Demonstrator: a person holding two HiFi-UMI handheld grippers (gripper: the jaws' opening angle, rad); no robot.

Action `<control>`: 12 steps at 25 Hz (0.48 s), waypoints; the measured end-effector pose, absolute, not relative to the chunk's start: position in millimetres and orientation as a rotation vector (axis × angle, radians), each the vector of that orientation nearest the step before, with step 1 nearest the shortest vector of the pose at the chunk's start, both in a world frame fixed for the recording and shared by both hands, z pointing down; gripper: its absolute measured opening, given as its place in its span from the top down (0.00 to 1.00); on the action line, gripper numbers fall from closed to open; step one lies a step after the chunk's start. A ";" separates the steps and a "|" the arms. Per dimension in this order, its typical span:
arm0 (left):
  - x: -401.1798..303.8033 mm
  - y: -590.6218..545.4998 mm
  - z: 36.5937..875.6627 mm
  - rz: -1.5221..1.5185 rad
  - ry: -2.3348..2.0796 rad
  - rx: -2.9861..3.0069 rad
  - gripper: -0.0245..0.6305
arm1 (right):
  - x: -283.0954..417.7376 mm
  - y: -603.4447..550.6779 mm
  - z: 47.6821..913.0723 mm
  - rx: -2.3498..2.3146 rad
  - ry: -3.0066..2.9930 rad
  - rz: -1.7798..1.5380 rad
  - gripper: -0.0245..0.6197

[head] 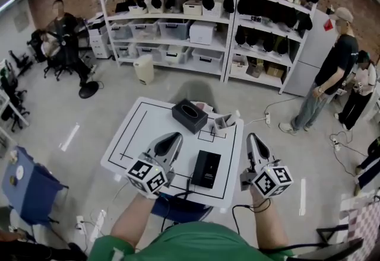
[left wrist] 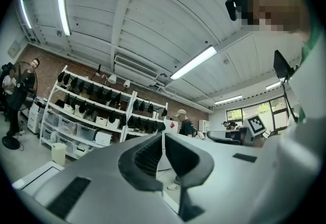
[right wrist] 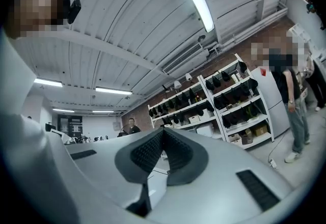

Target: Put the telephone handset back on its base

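Workshop with shelves (head: 178,10) of bins along a brick wall, and close in, a white table (head: 127,141) marked with black lines.

Nothing held in the left tongs (head: 172,140): tips pressed together, tilted up toward the ceiling, raised over the table's near edge. Same for the right tongs (head: 254,141): clenched, empty, pointed upward.

Between the two, a little nearer the left tongs and below their tips, a black telephone (head: 206,168), with its cord (head: 189,184) trailing off the near edge. Cannot tell from above whether the handset lies in its cradle or askew; reads as one dark block. Beyond the tips, a black box (head: 190,115) and, just right of it, a small grey holder (head: 224,122).

Risks, as a guess:
- Coming down with tips shut and knocking the telephone instead of gripping it, shoving it toward the table edge.
- Snagging the cord with the left tongs and dragging the base along.
- Seating the handset crooked, since dark on dark gives little to aim by.
- Clipping the box or holder on an overlong reach.
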State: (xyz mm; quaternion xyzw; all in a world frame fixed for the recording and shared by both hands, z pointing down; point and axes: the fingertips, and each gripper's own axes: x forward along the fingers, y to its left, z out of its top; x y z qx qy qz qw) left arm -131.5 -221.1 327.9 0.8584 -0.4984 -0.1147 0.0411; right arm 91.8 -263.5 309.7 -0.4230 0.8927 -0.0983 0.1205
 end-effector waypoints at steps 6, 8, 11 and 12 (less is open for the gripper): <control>-126.2 -216.9 340.5 -0.330 -1.565 2.593 0.91 | 100.4 -263.2 307.0 -1.274 2.614 -0.251 0.93; -126.8 -216.5 341.7 -0.326 -1.567 2.585 0.91 | 104.7 -262.3 307.4 -1.289 2.611 -0.247 0.93; -129.6 -220.4 338.0 -0.337 -1.576 2.584 0.91 | 108.0 -265.5 306.0 -1.294 2.604 -0.236 0.93; -130.5 -222.2 336.5 -0.340 -1.580 2.587 0.91 | 108.4 -267.2 305.4 -1.295 2.602 -0.234 0.93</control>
